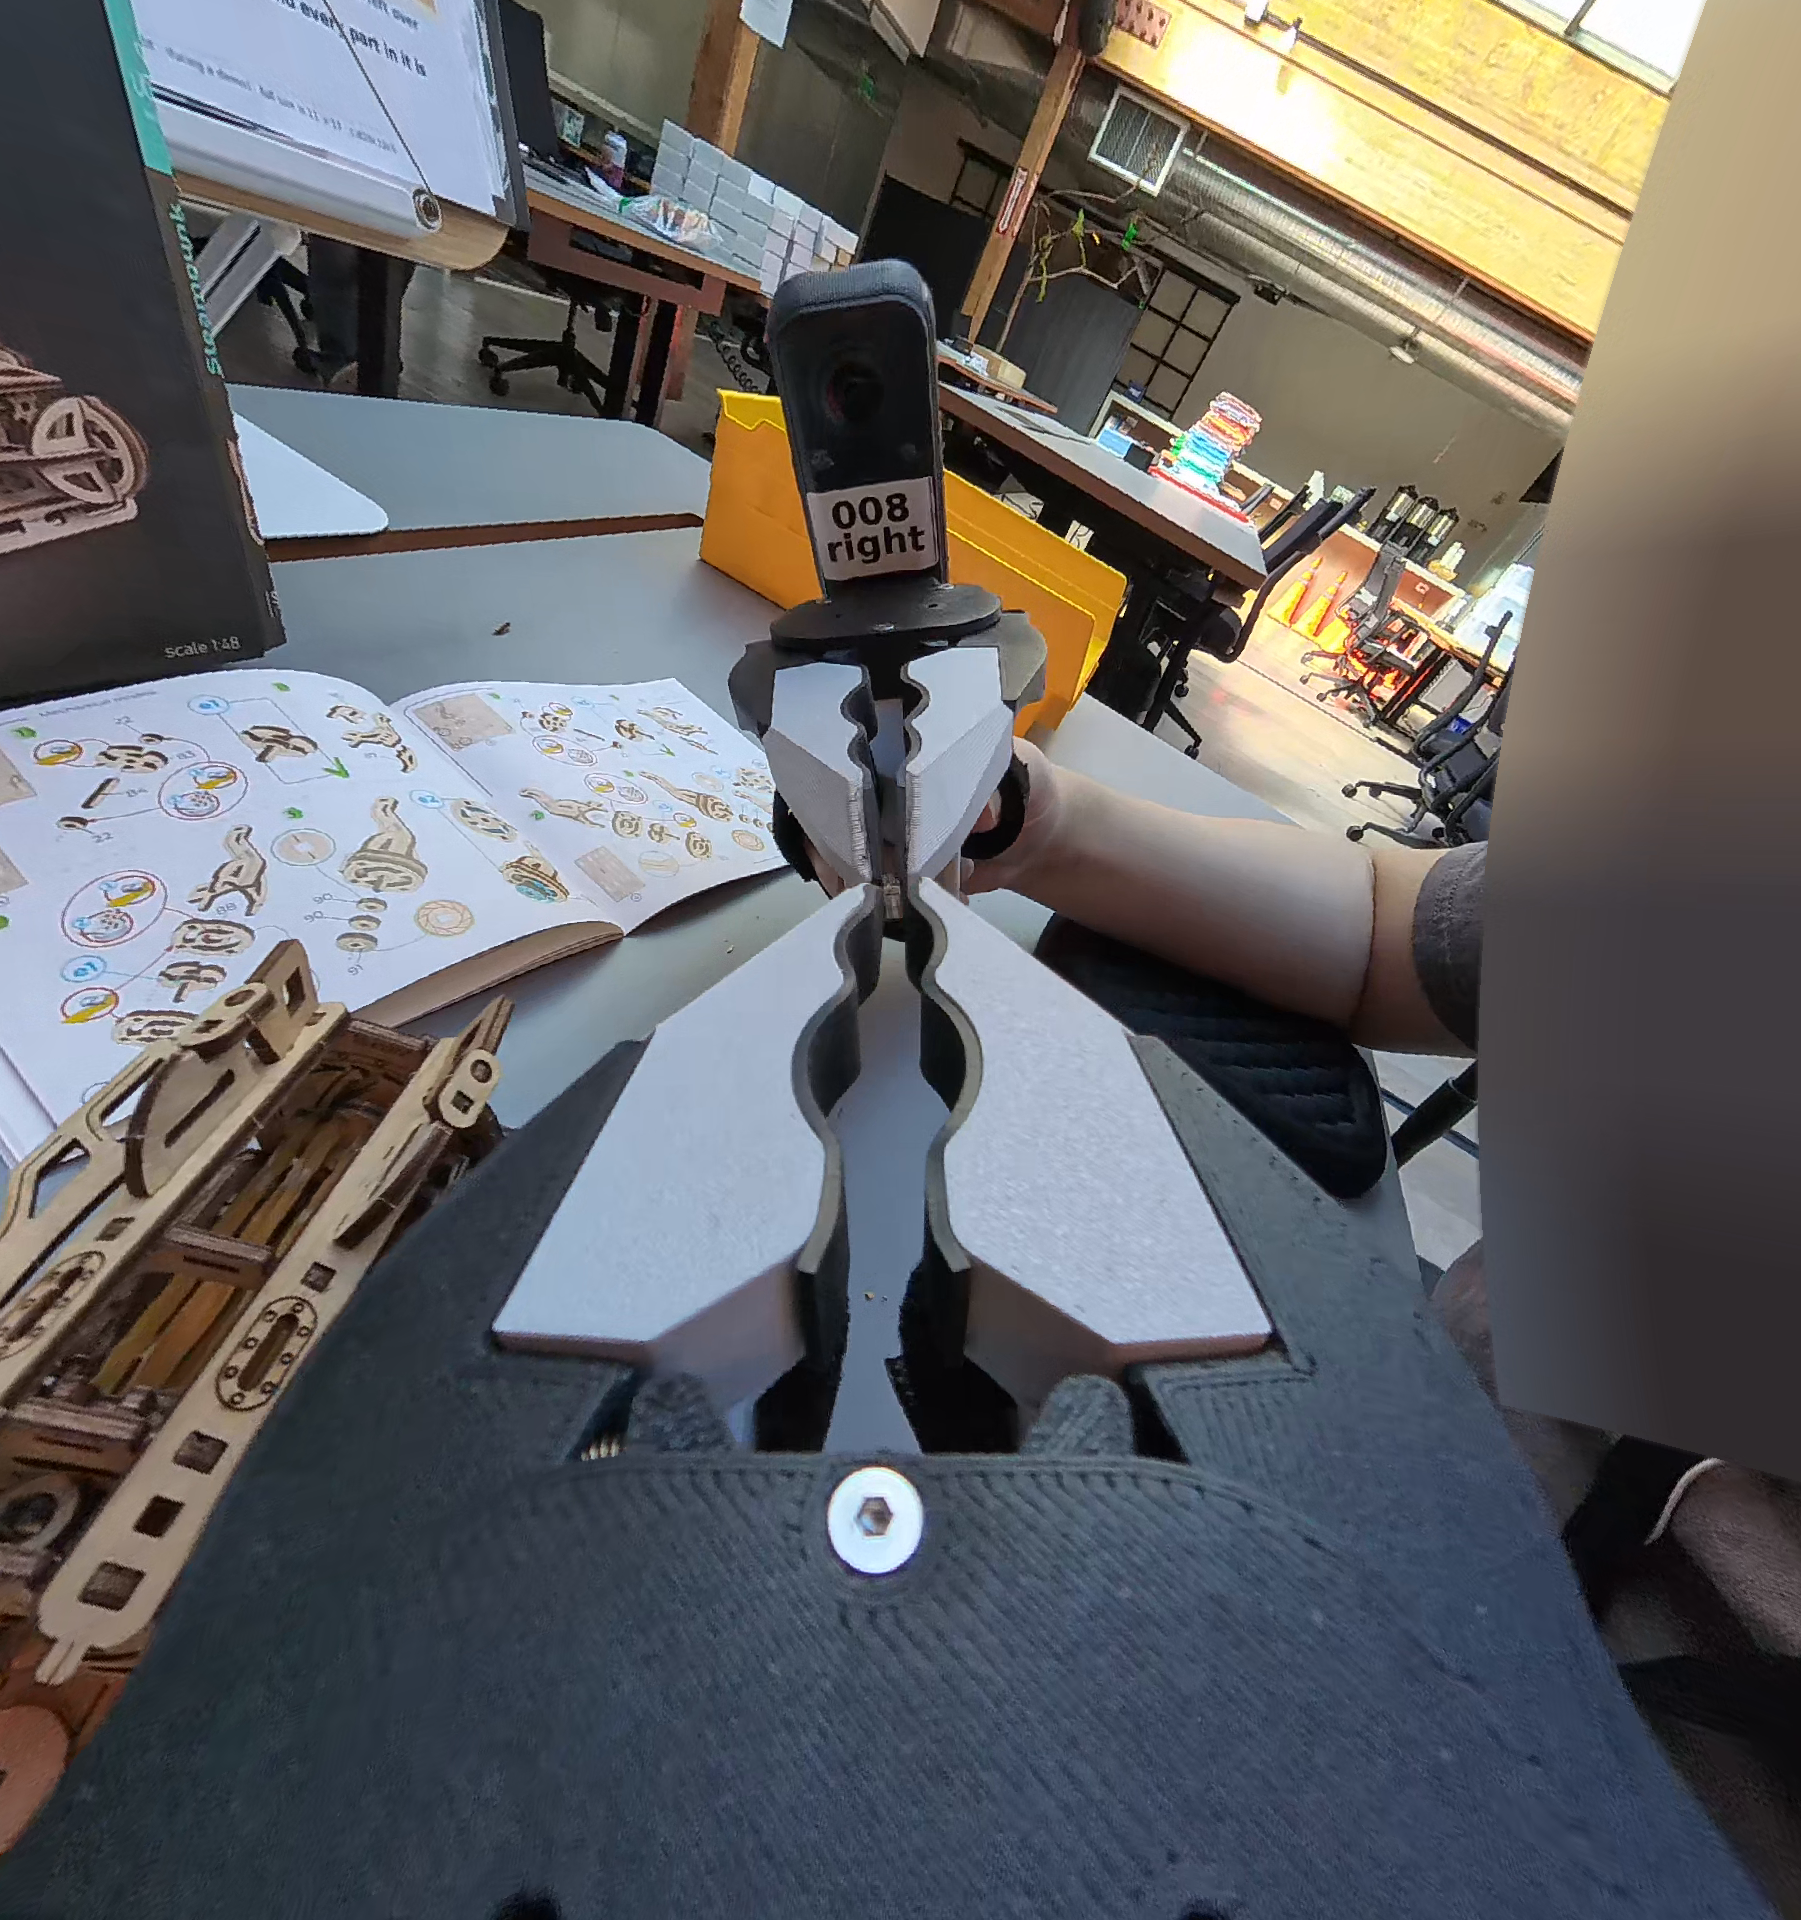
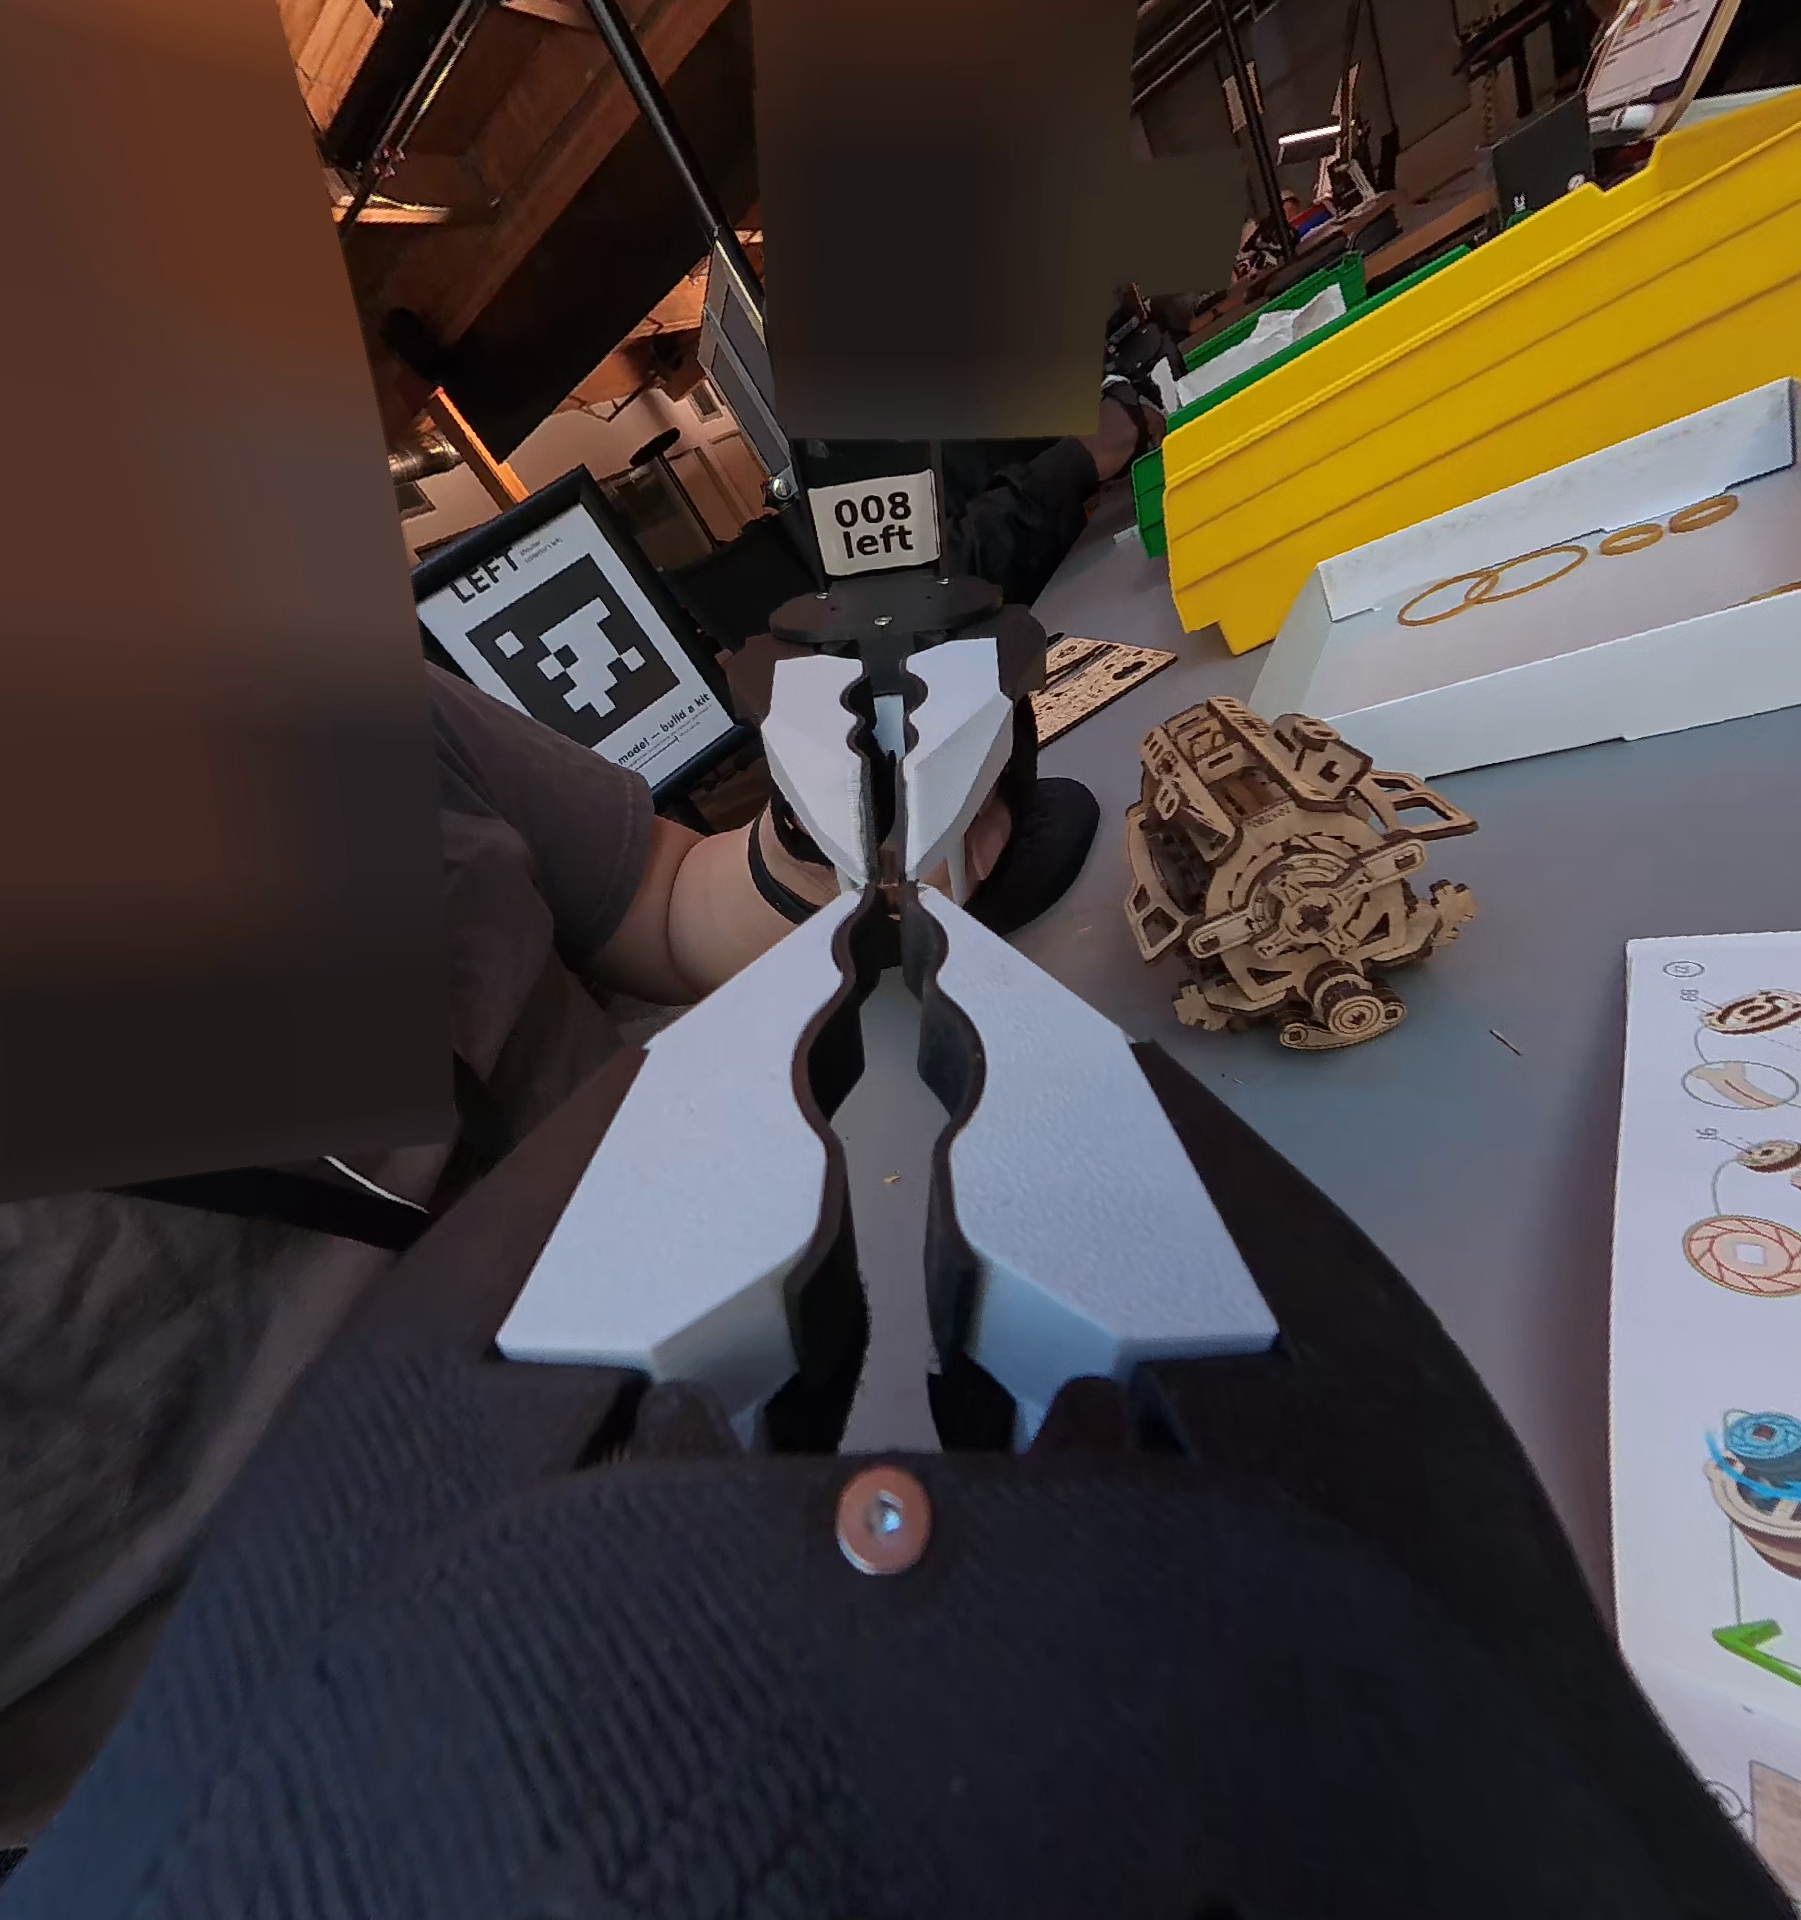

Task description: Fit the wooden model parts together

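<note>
My left gripper (image 1: 891, 902) and right gripper (image 2: 890, 906) point at each other, tip to tip, above the grey table. Each has its white fingers nearly closed at the tips. A tiny wooden part (image 1: 891, 894) is pinched where the tips meet; it also shows in the right wrist view (image 2: 890, 885). I cannot tell whether it is one piece or two. The right gripper (image 1: 883, 847) faces me in the left wrist view, the left gripper (image 2: 888, 868) in the right wrist view. The partly built wooden model (image 1: 200, 1247) (image 2: 1291, 883) stands on the table beside them, untouched.
An open instruction booklet (image 1: 304, 831) (image 2: 1758, 1351) lies flat. The kit box (image 1: 65, 364) stands behind it. A yellow bin (image 1: 1031, 582) (image 2: 1498, 364), a white tray (image 2: 1447, 696) with wooden rings, a cut wooden sheet (image 2: 1093, 665) and a framed marker sign (image 2: 574, 644) are around. My left and right fingertips are right by each other.
</note>
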The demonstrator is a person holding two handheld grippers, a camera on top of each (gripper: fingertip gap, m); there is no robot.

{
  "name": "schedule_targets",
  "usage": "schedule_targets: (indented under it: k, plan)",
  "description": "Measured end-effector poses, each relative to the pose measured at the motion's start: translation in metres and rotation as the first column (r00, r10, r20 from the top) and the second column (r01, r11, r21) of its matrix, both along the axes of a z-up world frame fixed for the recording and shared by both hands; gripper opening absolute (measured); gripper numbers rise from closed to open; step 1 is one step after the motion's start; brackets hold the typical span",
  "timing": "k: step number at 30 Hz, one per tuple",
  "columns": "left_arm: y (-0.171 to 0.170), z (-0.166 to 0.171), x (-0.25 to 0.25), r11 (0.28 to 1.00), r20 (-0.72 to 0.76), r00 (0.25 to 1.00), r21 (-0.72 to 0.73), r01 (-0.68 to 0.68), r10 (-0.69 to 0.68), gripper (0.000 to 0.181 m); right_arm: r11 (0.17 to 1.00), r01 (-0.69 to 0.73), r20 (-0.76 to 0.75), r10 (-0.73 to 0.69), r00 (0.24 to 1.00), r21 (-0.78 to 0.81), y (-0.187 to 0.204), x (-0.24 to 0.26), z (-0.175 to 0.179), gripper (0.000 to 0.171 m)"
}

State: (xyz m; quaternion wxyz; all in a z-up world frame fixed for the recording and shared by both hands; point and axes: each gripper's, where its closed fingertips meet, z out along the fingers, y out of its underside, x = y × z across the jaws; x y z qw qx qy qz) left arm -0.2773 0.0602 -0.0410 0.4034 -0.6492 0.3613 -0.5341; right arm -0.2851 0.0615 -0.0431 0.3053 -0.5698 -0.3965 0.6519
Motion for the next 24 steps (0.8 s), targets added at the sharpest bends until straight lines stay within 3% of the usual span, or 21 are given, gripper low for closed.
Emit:
schedule_targets:
  k: [7, 9, 12, 16, 24]
  plan:
    - [-0.001, 0.002, -0.001, 0.999, -0.019, 1.000, 0.051, -0.013, 0.014, 0.001, 1.000, -0.004, -0.030, 0.004, 1.000, -0.001, 0.000, 0.000, 0.003, 0.002]
    - [0.004, 0.004, -0.004, 0.996, -0.013, 0.999, 0.071, -0.049, 0.050, 0.001, 1.000, 0.013, -0.044, -0.012, 0.999, 0.014, 0.002, 0.000, 0.004, 0.009]
    - [0.016, 0.010, -0.014, 0.987, 0.017, 0.991, 0.084, -0.135, 0.134, 0.001, 0.975, 0.123, -0.061, -0.114, 0.992, 0.187, 0.010, 0.006, 0.010, 0.006]
    - [0.031, 0.017, -0.029, 0.969, 0.054, 0.972, 0.083, -0.231, 0.228, 0.001, 0.879, 0.254, -0.033, -0.264, 0.964, 0.404, 0.023, 0.013, 0.007, 0.006]
    - [0.033, 0.012, -0.029, 0.975, 0.055, 0.974, 0.030, -0.222, 0.220, 0.001, 0.825, 0.181, 0.134, -0.294, 0.947, 0.535, 0.021, 0.003, -0.024, 0.003]
